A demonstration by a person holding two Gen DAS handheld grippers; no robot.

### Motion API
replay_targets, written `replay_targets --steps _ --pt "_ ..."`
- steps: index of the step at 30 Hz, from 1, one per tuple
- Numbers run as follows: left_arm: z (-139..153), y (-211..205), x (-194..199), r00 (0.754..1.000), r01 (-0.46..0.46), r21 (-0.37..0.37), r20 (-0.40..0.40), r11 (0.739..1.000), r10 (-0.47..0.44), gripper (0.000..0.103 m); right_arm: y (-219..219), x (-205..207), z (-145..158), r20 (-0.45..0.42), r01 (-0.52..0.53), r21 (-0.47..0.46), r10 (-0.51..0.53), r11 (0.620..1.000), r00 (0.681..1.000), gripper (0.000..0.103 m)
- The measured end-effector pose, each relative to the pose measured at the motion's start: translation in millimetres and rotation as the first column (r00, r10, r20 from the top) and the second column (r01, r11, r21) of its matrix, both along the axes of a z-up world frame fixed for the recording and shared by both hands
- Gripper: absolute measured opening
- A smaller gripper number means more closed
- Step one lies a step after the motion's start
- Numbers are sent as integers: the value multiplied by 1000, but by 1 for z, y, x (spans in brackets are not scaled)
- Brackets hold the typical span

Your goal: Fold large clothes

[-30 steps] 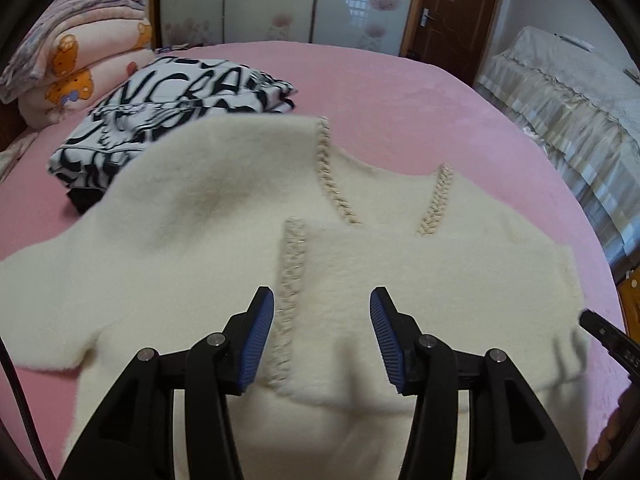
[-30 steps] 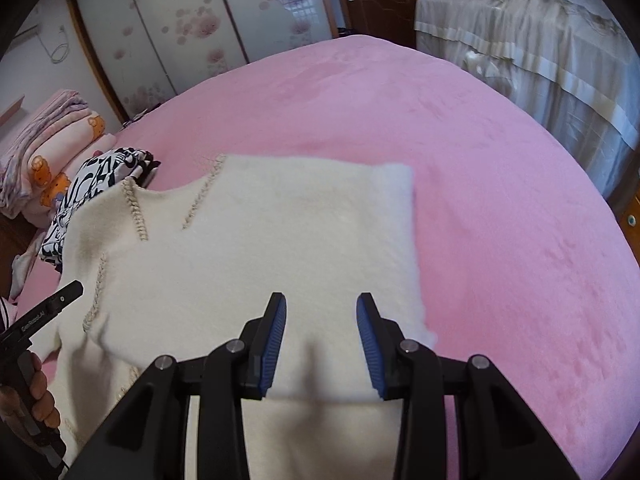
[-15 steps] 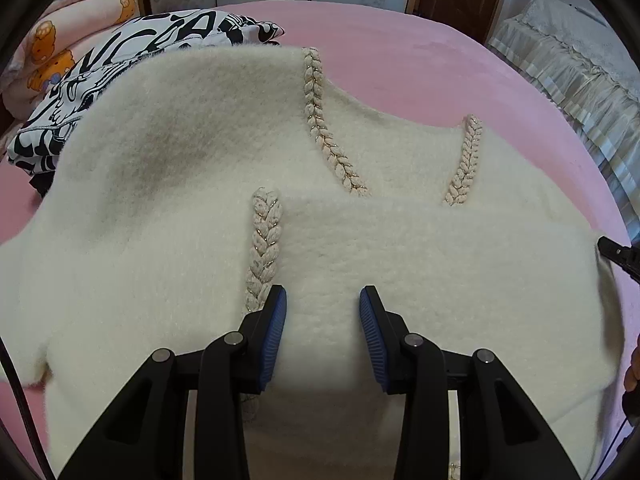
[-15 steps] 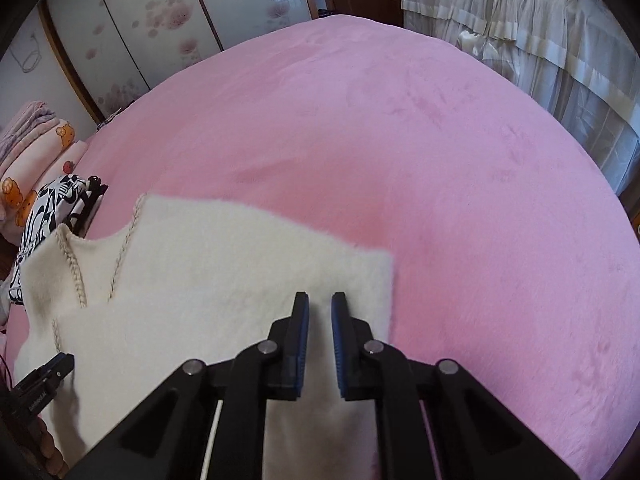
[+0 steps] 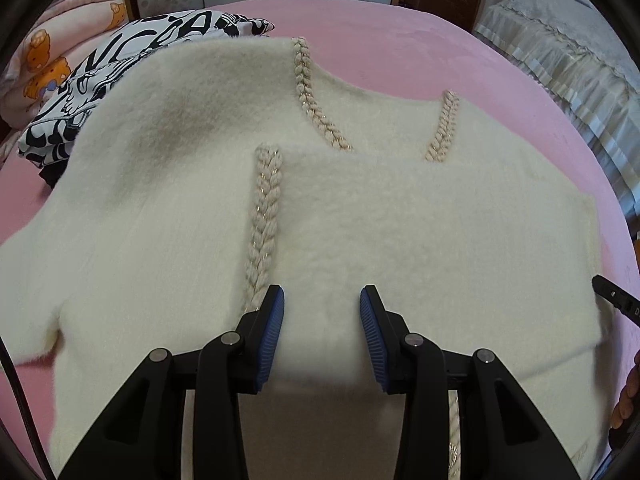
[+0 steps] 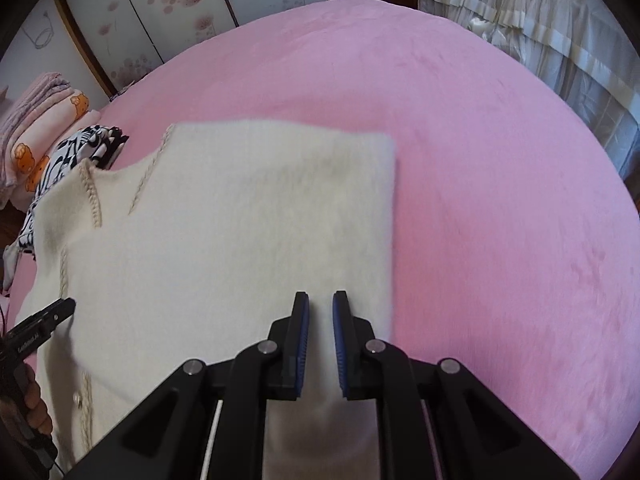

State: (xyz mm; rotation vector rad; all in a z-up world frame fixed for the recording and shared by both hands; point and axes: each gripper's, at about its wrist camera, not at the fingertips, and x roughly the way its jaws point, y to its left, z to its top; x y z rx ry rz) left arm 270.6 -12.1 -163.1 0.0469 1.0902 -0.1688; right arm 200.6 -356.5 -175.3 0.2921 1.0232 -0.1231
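Cardigan [image 5: 192, 216]: cream knit, lying on pink bed [image 6: 480, 160], right side folded in over the body, braid trim running toward 12 o'clock. Right gripper [image 6: 318, 320]: jaws, a second ago apart, now standing nearly together over the folded panel; whether they are pinching knit is not showing. Left gripper [image 5: 322, 312]: jaws narrowing slightly, still apart, sinking toward the panel beside the braid. Judgement: next fold is being set up. Printed garment [image 5: 100, 80] is lying at 10 o'clock.

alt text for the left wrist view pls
A fluffy cream sweater with braided trim lies on a pink bed, one side folded across its front. The left hand-held gripper is above that fold, jaws apart. A black-and-white garment lies beyond.
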Motion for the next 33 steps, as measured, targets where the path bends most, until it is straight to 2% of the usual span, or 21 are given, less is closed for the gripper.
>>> replay_targets --steps 4,10,13,15,23,29,33 --pt "5 6 -16 1000 7 -11 -4 1000 -7 38 5 -33 1 1 -1 30 1 1000 1000 11" --pt "20 19 -50 1000 2 -56 -29 998 -4 40 25 -62 8 -33 -31 11 32 999 999 13" --pt "32 25 -70 1000 4 -59 -14 998 -5 45 30 -78 10 -46 -29 31 31 999 998 13" --pt "42 32 -85 1000 2 -68 -3 998 -2 52 36 -90 13 -40 -27 38 28 999 999 13" --pt "79 52 -132 999 -23 -71 33 997 25 52 63 -133 33 -6 -46 97 47 994 999 13" --pt "102 66 -168 997 -35 -36 68 999 37 55 91 -163 55 32 -74 152 70 986 997 13" --pt "114 82 -189 996 -45 -37 71 998 47 56 115 -173 67 48 -111 154 105 982 993 13"
